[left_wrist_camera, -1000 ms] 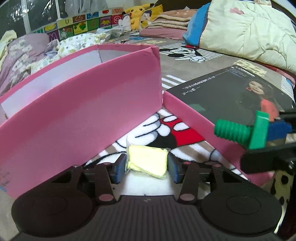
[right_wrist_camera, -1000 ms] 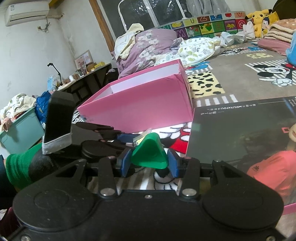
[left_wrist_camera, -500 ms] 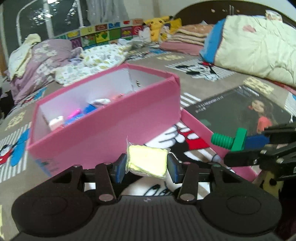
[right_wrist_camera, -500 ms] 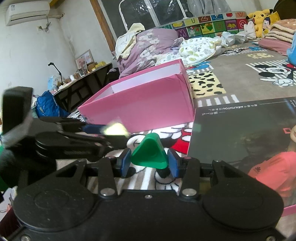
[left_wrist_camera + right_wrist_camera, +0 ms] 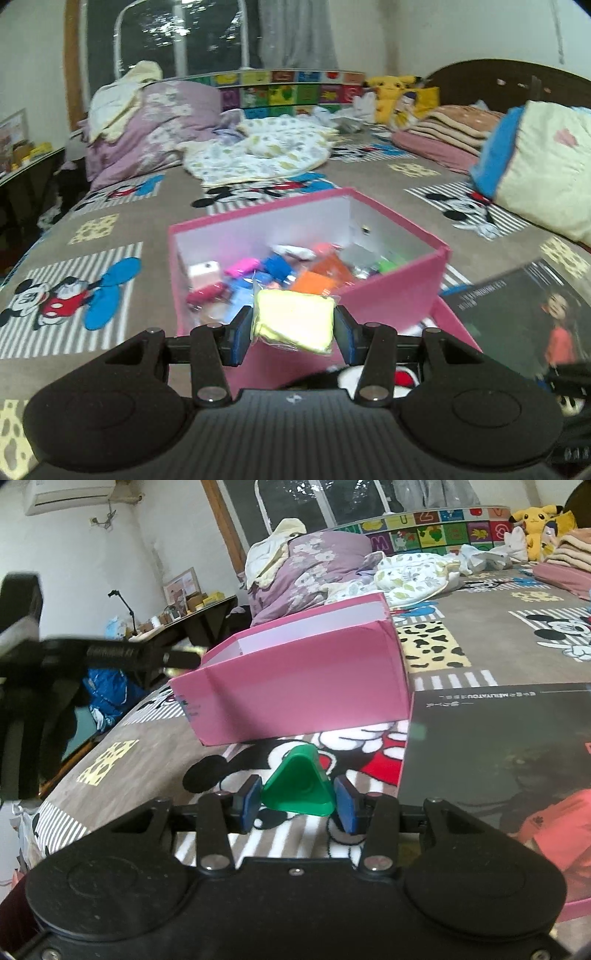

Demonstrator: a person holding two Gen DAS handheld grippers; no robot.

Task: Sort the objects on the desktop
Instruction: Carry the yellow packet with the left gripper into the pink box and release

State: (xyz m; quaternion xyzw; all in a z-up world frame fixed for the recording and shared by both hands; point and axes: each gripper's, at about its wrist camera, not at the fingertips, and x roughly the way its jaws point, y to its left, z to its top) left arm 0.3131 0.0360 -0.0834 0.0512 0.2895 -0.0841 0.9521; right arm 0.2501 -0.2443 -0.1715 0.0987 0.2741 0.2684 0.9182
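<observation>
My left gripper (image 5: 293, 330) is shut on a pale yellow packet in clear wrap (image 5: 293, 323) and holds it above the near wall of the open pink box (image 5: 391, 295). The box holds several small coloured items, among them an orange packet (image 5: 317, 282). My right gripper (image 5: 297, 805) is shut on a green toy bolt (image 5: 297, 786), seen head-on, low over the Mickey-print bedspread. The pink box (image 5: 295, 686) stands beyond it. The left gripper shows blurred at the far left of the right wrist view (image 5: 110, 653), near the box's rim.
The pink box lid with a dark printed top (image 5: 498, 746) lies right of the box; it also shows in the left wrist view (image 5: 517, 314). Folded blankets, quilts and plush toys (image 5: 391, 92) lie at the far side of the bed. A desk (image 5: 184, 616) stands at the left.
My left gripper has risen with the yellow packet, from low beside the pink box to above its near wall, so the inside now shows. The right gripper with the green bolt has hardly moved.
</observation>
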